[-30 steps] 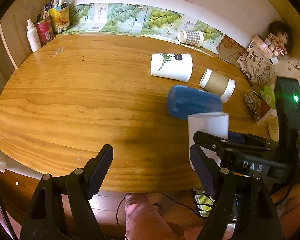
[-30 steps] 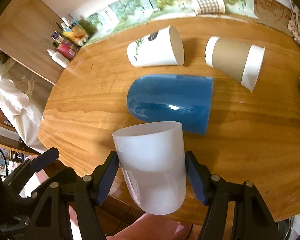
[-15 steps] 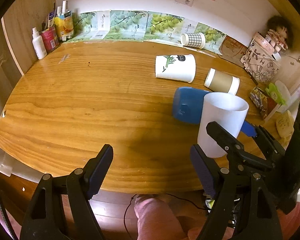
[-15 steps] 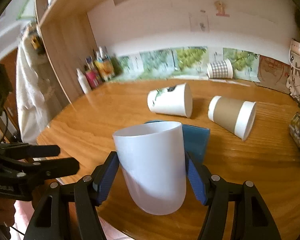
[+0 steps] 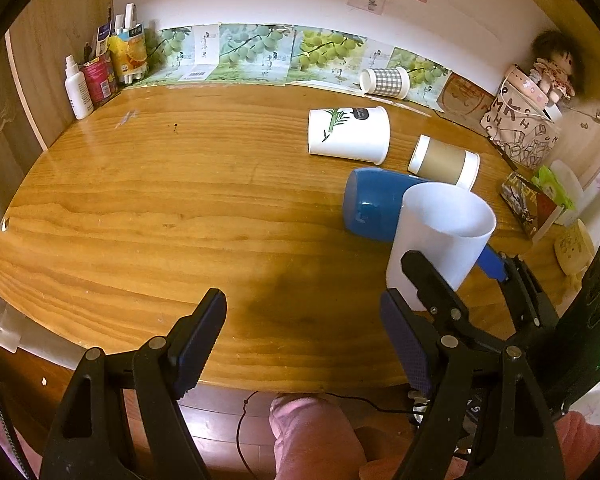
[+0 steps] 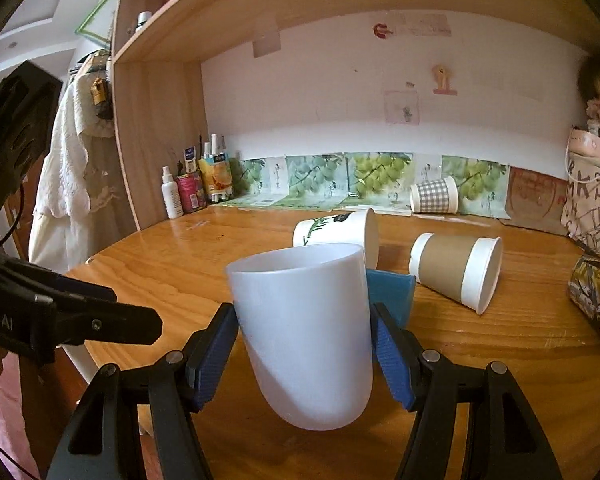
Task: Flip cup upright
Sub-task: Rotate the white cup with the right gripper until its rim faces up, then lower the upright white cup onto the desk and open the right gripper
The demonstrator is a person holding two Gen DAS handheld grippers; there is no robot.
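My right gripper (image 6: 306,354) is shut on a plain white plastic cup (image 6: 304,332), mouth up and nearly upright, its base at or just above the wooden table (image 6: 480,364) near the front edge. The cup also shows in the left wrist view (image 5: 440,236), with the right gripper (image 5: 460,276) around it. My left gripper (image 5: 300,340) is open and empty, over the table's front edge to the left of the cup.
A blue cup (image 5: 376,204) lies on its side right behind the white one. A white leaf-print cup (image 5: 348,134), a brown-sleeved paper cup (image 5: 444,162) and a checked cup (image 5: 384,82) lie on their sides farther back. Bottles (image 5: 100,76) stand back left, bags (image 5: 520,132) right.
The right gripper has turned the white cup from tipped forward to nearly upright, and its view has swung from looking down on the table to level. The left gripper stays open.
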